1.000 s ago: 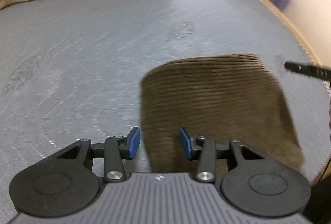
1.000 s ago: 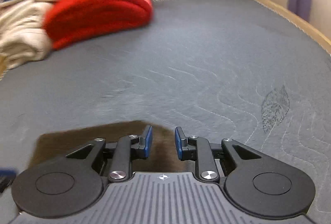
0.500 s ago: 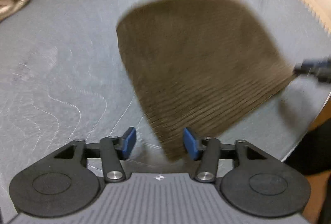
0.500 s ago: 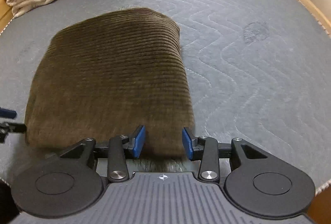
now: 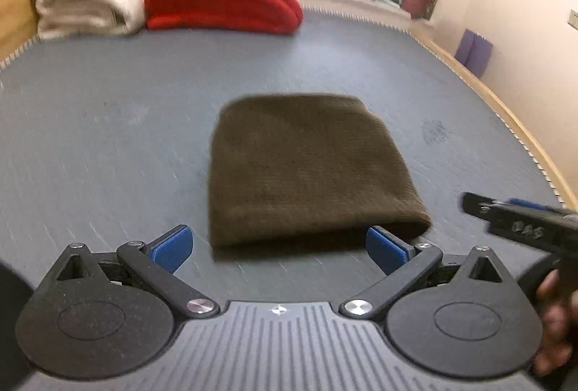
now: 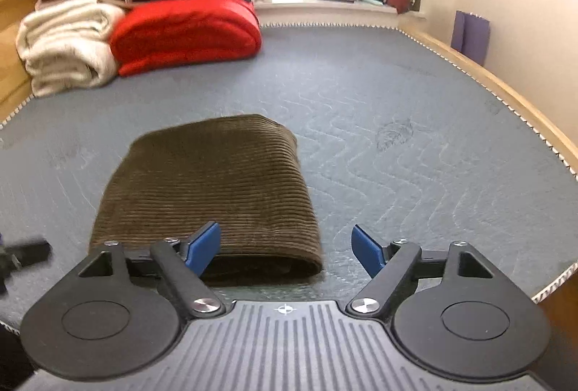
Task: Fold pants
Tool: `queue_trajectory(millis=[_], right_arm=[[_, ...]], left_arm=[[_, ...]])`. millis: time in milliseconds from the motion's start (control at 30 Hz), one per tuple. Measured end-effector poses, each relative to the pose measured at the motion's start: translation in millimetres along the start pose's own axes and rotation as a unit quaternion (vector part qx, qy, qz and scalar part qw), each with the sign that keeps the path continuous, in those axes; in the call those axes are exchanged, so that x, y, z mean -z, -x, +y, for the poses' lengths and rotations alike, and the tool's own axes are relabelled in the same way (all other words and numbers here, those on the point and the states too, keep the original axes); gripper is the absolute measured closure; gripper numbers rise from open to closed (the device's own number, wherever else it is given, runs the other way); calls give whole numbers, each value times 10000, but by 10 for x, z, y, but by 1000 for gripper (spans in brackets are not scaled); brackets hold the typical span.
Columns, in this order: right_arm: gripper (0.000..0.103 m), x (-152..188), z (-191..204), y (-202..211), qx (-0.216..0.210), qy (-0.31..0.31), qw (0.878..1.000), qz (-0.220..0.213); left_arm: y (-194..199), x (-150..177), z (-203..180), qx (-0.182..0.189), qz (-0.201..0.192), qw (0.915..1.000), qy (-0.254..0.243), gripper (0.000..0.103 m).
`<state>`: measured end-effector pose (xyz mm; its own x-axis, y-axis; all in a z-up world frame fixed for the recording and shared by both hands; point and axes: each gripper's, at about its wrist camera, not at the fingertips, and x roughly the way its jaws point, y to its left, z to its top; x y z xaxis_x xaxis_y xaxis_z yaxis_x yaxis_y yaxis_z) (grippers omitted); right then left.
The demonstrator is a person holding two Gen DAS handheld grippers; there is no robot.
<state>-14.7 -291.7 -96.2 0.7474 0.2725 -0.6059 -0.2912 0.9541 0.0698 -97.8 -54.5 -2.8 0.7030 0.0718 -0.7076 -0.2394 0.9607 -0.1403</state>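
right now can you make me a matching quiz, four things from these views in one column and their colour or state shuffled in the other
Things:
1. pants
2. blanket
3. left tongs
4. towels

Colour or state:
A. red, folded at the far end
B. cream, folded beside the red one
C. brown corduroy, folded flat on the grey mattress
D. open, holding nothing

Pairs: 1-C, 2-A, 3-D, 4-B
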Motion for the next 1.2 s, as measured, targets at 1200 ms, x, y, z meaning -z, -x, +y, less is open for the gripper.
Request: queue_trajectory(millis=[1200], right_arm=[[15,309,270,-348,174,-43,9977,651]], left_arm=[[-729,327,170,-489,-194,9985,-174,0]])
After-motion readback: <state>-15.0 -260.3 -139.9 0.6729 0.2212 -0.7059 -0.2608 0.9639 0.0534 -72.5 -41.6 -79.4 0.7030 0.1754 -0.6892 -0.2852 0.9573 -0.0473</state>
